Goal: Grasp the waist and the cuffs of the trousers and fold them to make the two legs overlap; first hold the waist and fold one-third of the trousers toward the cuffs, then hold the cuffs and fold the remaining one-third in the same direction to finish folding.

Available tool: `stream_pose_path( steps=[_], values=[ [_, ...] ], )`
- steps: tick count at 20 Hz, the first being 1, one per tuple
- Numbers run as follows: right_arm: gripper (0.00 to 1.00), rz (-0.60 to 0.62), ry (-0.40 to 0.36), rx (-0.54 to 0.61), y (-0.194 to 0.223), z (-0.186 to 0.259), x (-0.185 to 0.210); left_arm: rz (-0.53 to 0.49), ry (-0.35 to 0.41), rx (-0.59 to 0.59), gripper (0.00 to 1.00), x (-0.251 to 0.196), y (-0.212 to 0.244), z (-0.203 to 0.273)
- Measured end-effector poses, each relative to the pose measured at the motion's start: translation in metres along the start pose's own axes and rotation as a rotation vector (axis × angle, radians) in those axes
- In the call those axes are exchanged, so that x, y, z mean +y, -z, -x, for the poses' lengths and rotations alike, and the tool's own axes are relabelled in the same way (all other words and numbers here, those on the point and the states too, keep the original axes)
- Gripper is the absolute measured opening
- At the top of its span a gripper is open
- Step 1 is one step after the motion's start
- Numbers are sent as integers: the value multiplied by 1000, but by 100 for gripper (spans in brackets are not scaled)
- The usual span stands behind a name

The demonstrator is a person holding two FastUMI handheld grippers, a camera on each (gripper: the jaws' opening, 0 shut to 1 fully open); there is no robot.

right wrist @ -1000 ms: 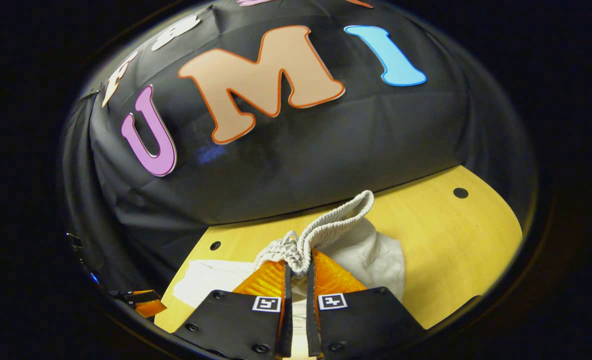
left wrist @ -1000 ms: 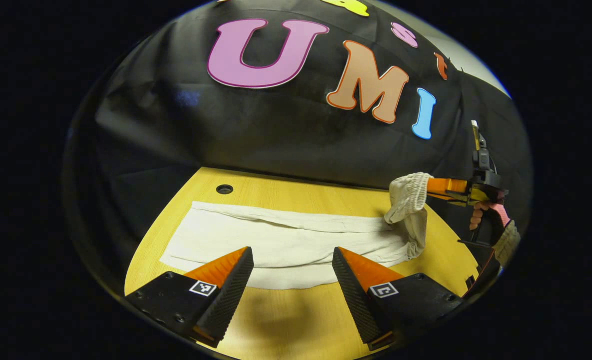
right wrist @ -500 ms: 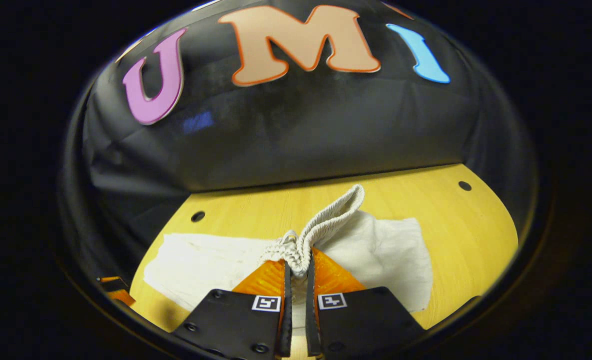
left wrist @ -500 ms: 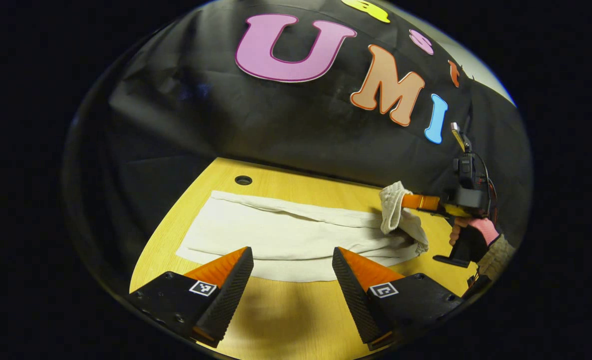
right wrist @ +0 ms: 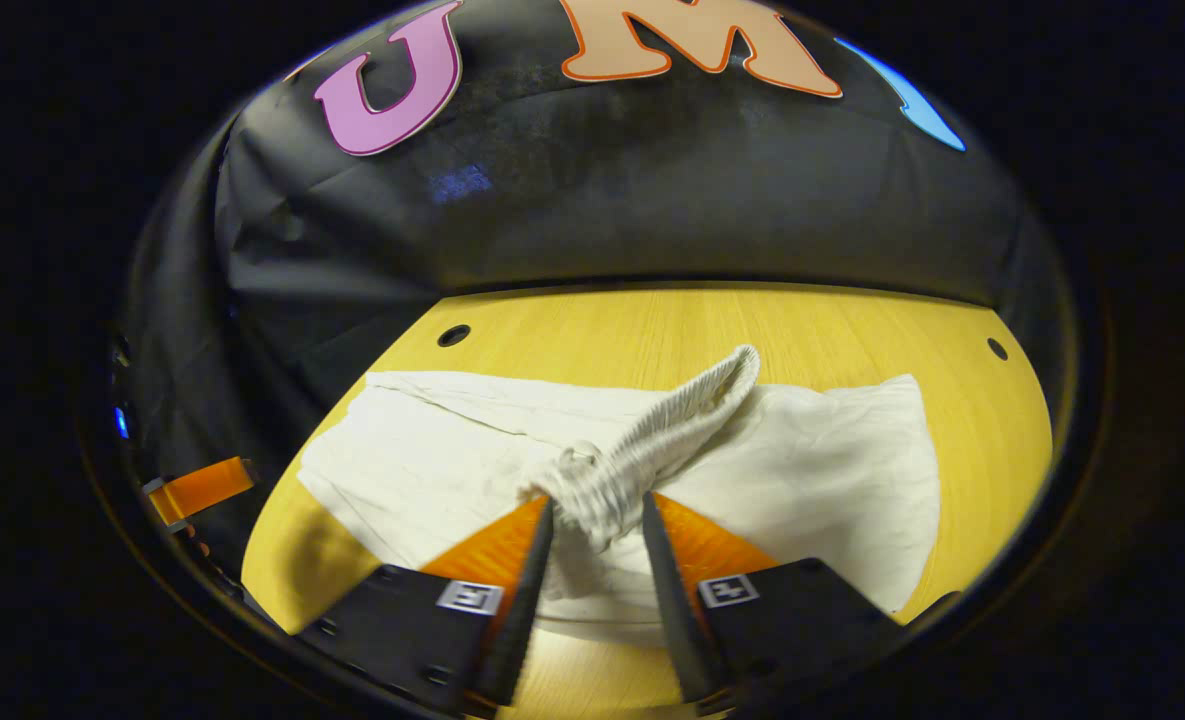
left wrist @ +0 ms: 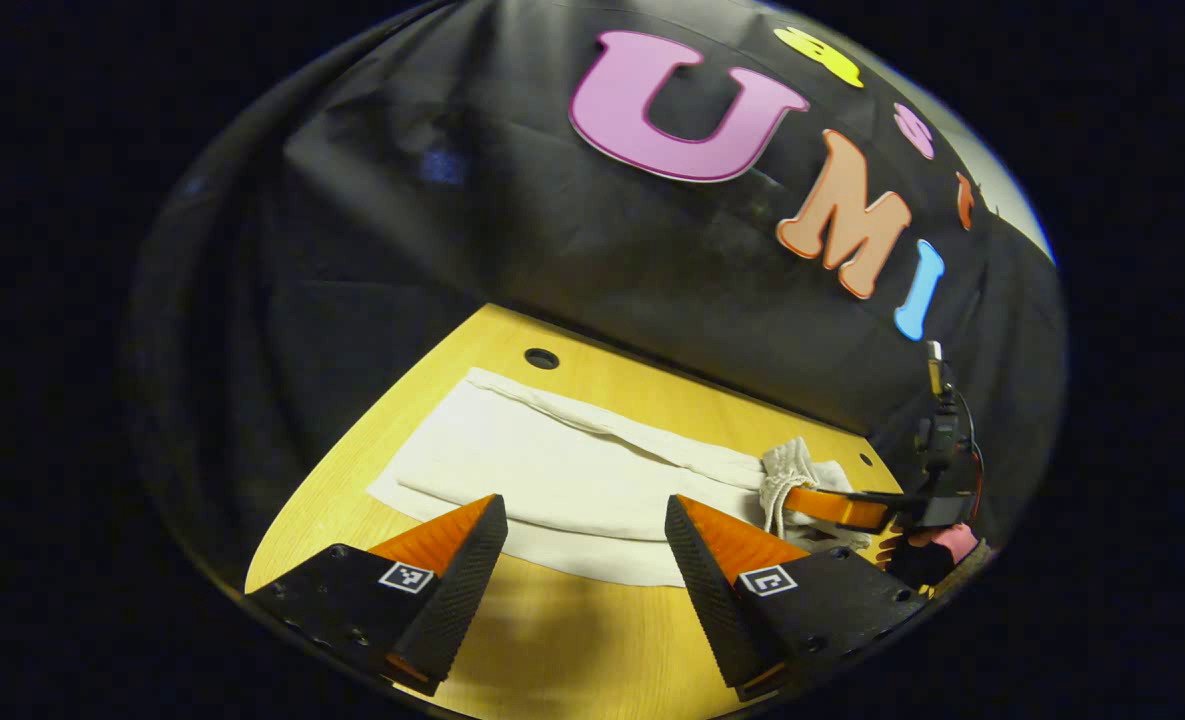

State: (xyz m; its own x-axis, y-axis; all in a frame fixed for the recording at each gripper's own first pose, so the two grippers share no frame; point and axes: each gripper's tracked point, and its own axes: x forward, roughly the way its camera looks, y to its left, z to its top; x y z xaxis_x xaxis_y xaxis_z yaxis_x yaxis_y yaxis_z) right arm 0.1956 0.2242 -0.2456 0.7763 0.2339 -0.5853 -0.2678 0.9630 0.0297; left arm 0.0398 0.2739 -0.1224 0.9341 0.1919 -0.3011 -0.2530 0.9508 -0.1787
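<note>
White trousers are lying lengthwise ahead of us on the table. Our right gripper is part open around the bunched waist, fingers barely touching. Our left gripper is hovering wide open, empty, nearer the cuffs.

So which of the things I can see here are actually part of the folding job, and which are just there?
Part of the job:
- trousers
- elastic waist, lying between the opened fingers of the right gripper
- left gripper, open and empty

Just there:
- wooden table
- cable holes
- black cloth wall
</note>
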Motion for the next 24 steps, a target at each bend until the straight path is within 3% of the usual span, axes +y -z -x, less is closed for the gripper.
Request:
stream_pose_path(
  steps=[2,3,4,5,7,9,14,17,18,24],
  values=[
    [95,37,24,-13,-1,15,-10,12,-47,-7,95,24,-2,-9],
    [91,68,58,-40,-3,25,-17,4,-70,-1,95,36,1,-12],
    [96,96,81,-61,-6,37,-20,-11,-96,8,95,49,3,-18],
    [90,116,95,-75,-7,47,-24,-26,-118,17,95,61,4,-22],
    [97,137,111,-95,-8,67,-30,-65,-158,37,95,81,8,-33],
    [96,130,127,-108,-5,90,-41,-103,-184,49,95,95,8,-46],
    [92,78,227,-95,9,134,-86,-155,-203,90,94,109,16,-72],
    [97,59,285,-99,10,154,-108,-153,-206,116,92,111,24,-79],
    [92,54,295,-102,9,158,-113,-148,-209,120,93,111,25,-80],
    [92,1,327,-142,0,172,-121,-159,-224,131,87,117,30,-80]
  ],
)
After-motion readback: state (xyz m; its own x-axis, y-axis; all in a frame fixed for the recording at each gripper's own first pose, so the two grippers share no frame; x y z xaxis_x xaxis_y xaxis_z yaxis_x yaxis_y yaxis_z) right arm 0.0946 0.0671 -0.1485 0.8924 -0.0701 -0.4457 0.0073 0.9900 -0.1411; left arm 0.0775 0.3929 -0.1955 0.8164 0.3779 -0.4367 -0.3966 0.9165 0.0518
